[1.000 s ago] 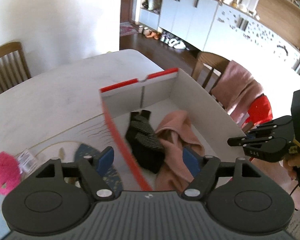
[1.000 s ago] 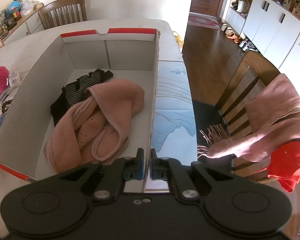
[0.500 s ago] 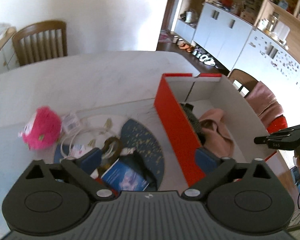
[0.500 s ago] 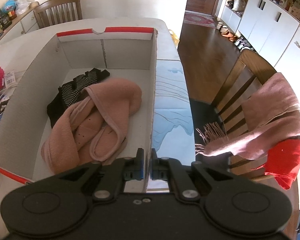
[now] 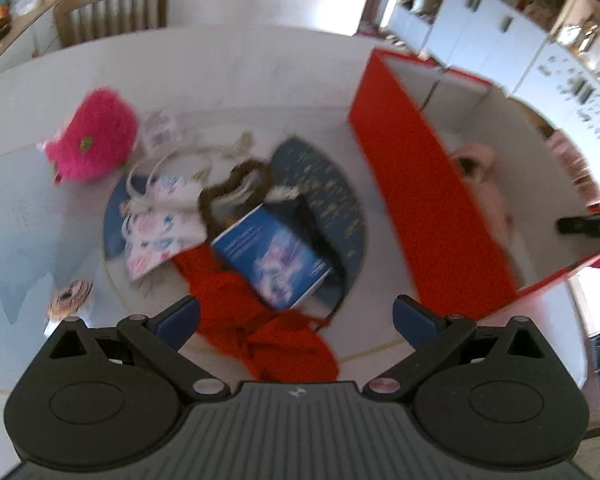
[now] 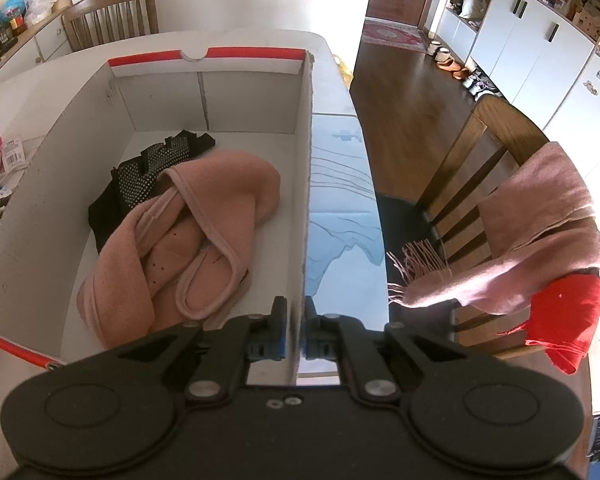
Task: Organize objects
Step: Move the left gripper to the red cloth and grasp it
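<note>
the left gripper is wide open and holds nothing; it hangs above a red cloth at the near side of the table. beyond the cloth lie a blue booklet, a patterned pouch with white cords, and a brown ring-like item on a dark blue mat. a pink plush toy sits well apart at the far left. this view is blurred. the red box stands just beside the mat.

the right gripper is closed on the right wall of the box, one finger on each side of the edge. inside lie a pink garment and a black dotted glove; the far part of the box floor is free.
</note>
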### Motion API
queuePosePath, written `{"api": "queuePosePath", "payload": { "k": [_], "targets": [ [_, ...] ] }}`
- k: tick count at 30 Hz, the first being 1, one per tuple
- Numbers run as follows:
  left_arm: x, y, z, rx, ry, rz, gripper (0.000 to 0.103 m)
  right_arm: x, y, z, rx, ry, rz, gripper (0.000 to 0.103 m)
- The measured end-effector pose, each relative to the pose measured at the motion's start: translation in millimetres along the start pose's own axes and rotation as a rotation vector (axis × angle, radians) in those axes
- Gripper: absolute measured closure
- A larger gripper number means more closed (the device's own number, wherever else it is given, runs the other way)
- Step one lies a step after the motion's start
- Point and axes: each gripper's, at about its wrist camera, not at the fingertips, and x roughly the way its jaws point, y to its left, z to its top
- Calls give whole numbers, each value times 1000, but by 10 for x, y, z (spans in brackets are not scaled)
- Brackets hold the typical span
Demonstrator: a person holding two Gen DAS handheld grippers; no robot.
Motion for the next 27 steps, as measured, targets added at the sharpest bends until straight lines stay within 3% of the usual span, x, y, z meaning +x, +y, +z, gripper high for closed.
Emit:
{"api": "queuePosePath", "payload": {
  "k": [13,21,23,27],
  "targets": [
    [415,90,-128,-37,87,96,0,14,10,-8,-6,5,-1,95],
    [428,201,-171,-86,77,111,1,28,22,-10,-10,8,-2,95],
    [418,218,-176,-99,75,100,5,29,22,-9,-11,8,-2,95],
    [390,222,-193,-106,68,91,21,30,23,-10,-10,8,-1,95]
  ]
}}
